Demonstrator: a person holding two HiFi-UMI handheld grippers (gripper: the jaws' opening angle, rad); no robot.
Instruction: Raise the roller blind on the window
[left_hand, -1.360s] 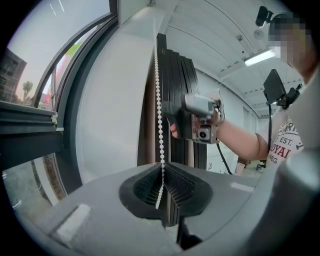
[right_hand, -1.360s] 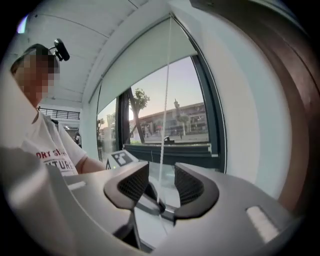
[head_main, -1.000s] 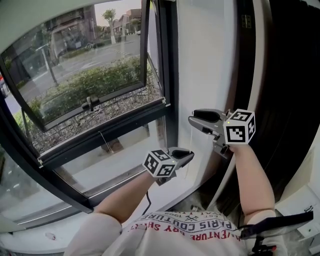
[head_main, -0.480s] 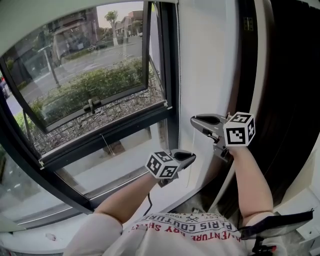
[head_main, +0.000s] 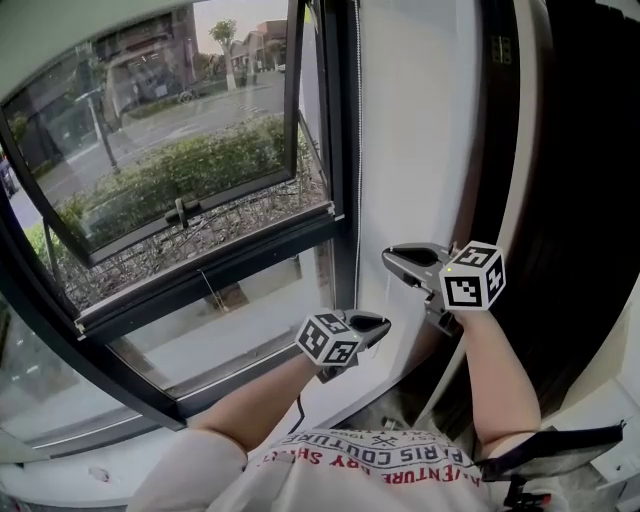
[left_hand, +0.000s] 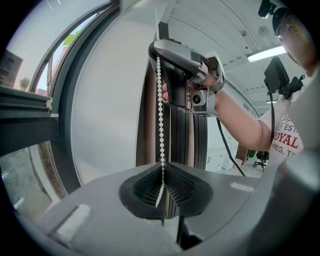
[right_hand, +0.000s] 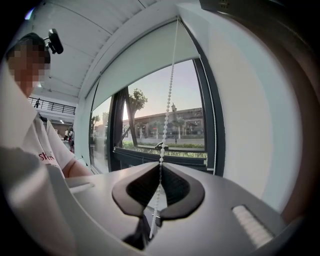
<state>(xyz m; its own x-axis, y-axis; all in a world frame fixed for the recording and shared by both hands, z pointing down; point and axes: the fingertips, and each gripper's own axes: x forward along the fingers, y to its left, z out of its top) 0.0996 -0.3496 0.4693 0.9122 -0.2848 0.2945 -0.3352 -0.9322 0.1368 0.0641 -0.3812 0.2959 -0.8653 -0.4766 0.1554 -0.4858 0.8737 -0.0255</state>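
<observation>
Fingers of left gripper and right gripper clamped on white bead chain, right's just closed; black window frame edge just beside.

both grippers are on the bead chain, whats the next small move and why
Probably pull the right gripper straight down. Its jaws have just been closing and now pinch the bead chain above the left gripper, which clamps the same chain lower down. The blind covers the top of the window, so more chain likely has to run.
</observation>
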